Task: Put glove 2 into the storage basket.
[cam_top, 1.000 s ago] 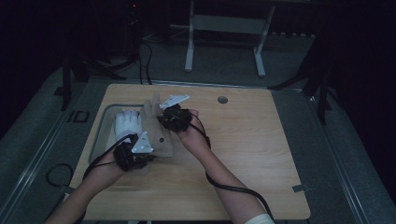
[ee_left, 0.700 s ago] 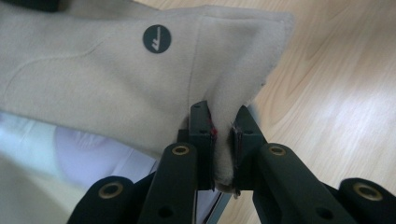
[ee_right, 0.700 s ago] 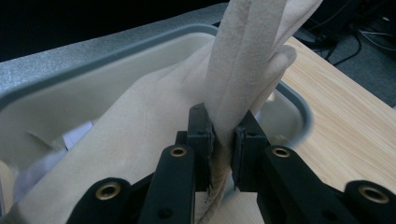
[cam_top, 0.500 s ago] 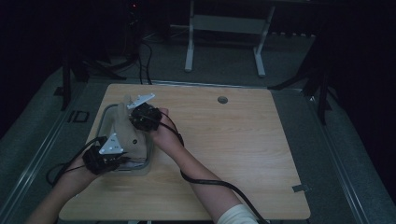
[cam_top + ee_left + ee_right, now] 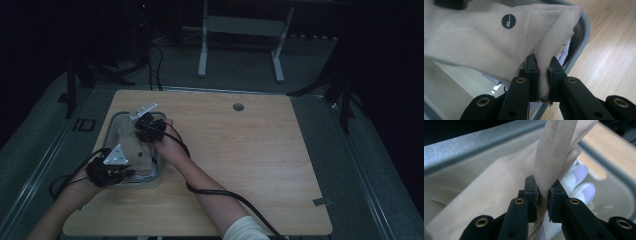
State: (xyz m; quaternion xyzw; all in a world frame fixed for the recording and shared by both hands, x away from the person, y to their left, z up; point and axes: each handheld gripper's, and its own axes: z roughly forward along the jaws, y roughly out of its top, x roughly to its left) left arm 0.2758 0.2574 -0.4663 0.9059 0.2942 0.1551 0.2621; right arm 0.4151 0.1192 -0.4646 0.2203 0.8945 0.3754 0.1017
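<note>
A folded beige garment with a round dark logo lies in a grey-rimmed tray at the table's left. My left gripper is shut on a fold of the beige garment at the tray's near end, the cloth pinched between its jaws. My right gripper is shut on another fold of the garment at the tray's far end. White cloth shows underneath the beige fabric.
The grey tray rim runs beside the wooden tabletop. A round cable hole sits at the table's back. Black cables trail from both grippers. Table legs and stands occupy the dark floor behind.
Both grippers carried the beige garment leftward across the table and lowered it into the tray. They remain shut on it.
</note>
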